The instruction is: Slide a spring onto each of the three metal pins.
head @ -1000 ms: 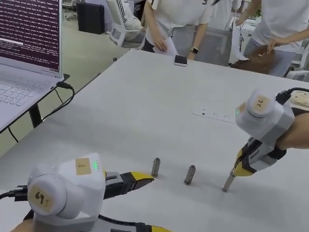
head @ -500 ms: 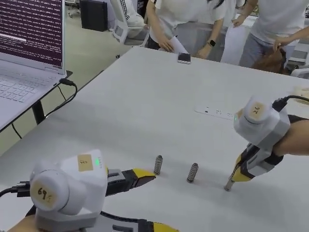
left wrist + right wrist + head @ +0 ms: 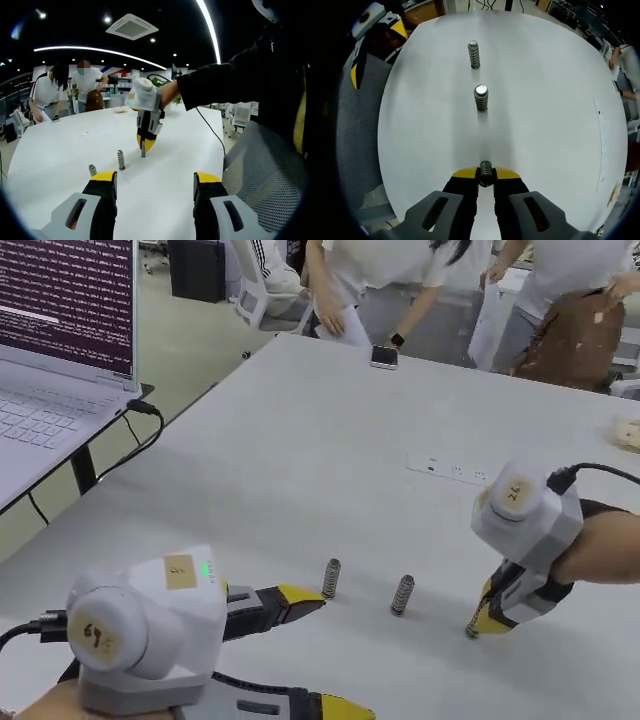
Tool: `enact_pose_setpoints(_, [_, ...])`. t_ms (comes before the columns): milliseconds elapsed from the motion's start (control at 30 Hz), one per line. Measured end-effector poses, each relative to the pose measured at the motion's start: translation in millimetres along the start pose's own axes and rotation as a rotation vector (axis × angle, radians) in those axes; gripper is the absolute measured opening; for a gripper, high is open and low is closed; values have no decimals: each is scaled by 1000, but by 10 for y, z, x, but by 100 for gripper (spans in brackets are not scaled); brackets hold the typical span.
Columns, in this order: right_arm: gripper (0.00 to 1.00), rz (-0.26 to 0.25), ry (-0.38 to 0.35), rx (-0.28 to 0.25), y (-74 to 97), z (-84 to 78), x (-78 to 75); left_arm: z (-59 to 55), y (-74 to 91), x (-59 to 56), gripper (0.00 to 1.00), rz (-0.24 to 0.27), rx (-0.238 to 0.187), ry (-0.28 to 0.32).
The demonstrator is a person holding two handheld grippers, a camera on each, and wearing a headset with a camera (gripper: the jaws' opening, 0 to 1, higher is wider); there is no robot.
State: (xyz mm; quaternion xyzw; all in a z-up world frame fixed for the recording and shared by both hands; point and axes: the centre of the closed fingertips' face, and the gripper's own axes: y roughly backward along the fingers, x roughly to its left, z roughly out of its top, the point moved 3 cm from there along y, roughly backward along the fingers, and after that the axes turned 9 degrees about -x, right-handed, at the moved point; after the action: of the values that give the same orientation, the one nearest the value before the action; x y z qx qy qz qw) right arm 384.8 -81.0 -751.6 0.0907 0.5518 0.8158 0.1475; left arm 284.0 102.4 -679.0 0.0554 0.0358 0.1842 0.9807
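Observation:
Two metal pins stand on the white table (image 3: 300, 460), each with a spring on it: one on the left (image 3: 331, 578) (image 3: 473, 54) and one in the middle (image 3: 402, 595) (image 3: 481, 97). My right gripper (image 3: 483, 622) (image 3: 485, 176) is shut on a third spring (image 3: 485, 167) (image 3: 471, 626), low against the table to the right of them. In the left gripper view that spring (image 3: 143, 148) sits under the right gripper (image 3: 145, 141). My left gripper (image 3: 330, 652) (image 3: 155, 178) is open wide and holds nothing, just in front of the left pin (image 3: 92, 170).
An open laptop (image 3: 50, 350) with a cable (image 3: 140, 435) sits on a side stand at the left. A white power strip (image 3: 450, 472) and a phone (image 3: 382, 358) lie further back. People stand at the far end. A mesh chair (image 3: 260, 175) is beside me.
My right gripper has sunk closer to the table with the third spring, so less of the spring shows below its jaws. The left gripper has stayed put; the head camera shifted slightly.

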Motion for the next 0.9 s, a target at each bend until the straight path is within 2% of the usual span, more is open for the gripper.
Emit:
enact_pose_setpoints(600, [9, 1, -5, -4, -53, -37, 38, -3, 8, 15, 57, 4, -1, 2])
enact_pose_setpoints(800, [14, -2, -9, -21, -51, -40, 67, -1, 9, 14, 57, 3, -4, 3])
enact_pose_setpoints(900, [20, -19, -12, -34, -25, -60, 60, -4, 8, 16, 57, 5, -4, 4])
